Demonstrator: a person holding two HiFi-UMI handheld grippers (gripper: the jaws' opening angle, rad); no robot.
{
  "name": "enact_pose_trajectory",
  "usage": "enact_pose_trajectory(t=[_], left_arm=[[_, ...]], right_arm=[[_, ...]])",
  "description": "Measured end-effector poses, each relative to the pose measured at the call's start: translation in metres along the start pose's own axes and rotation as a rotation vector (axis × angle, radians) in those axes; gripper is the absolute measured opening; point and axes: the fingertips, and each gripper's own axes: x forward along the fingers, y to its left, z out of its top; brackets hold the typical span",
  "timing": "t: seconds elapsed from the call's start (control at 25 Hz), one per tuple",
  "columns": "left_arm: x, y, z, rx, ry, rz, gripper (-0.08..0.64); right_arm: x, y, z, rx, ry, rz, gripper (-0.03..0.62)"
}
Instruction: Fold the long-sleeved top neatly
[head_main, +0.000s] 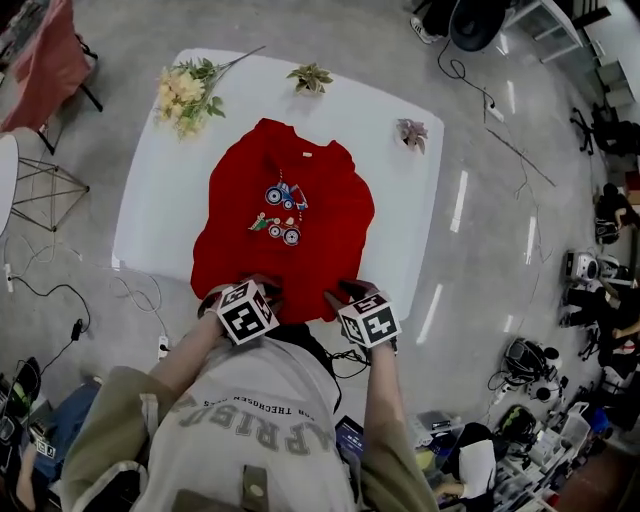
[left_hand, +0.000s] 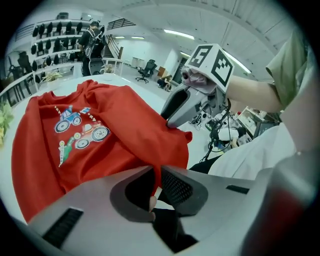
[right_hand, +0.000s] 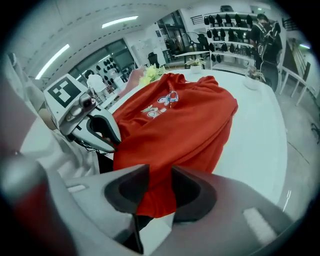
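Head view: on the white table (head_main: 150, 200), yellow flowers (head_main: 185, 95) lie at 11 o'clock. A small plant (head_main: 310, 77) stands at 12 and another (head_main: 412, 132) at 2. The red long-sleeved top (head_main: 290, 180) lies flat at the centre, print up, its hem at the 6 o'clock edge. At 7 o'clock on the hem, the left gripper (head_main: 258, 290) is clenched on a thin fold of the cloth. At 5 o'clock, the right gripper (head_main: 348, 295) is clamped on a thicker bunch of the same hem.
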Motion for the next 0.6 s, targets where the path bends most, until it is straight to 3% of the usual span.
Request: enact_pose_trajectory(t=[0.08,0.28,0.48,0.6], left_arm=[[-0.001,-0.002,0.001,-0.031,-0.021,-0.018,0.027],[-0.042,-0.001,0.019,-0.103,-0.139,-0.061,0.020],[-0.121,0.030,0.053,-0.077,-0.218,0.075,0.020],[-0.134,0.074,0.063,-0.108,-0.221,0.170,0.020]], right_arm=[[-0.009,0.003,0.005,-0.001,-0.018,0.019,0.054],[-0.040,0.018,0.031,-0.001,-0.112,0.124,0.025],[-0.076,0.036,0.091,0.012,-0.285,0.247,0.024],[-0.065,0.029,0.117,0.006,-0.317,0.234,0.025]])
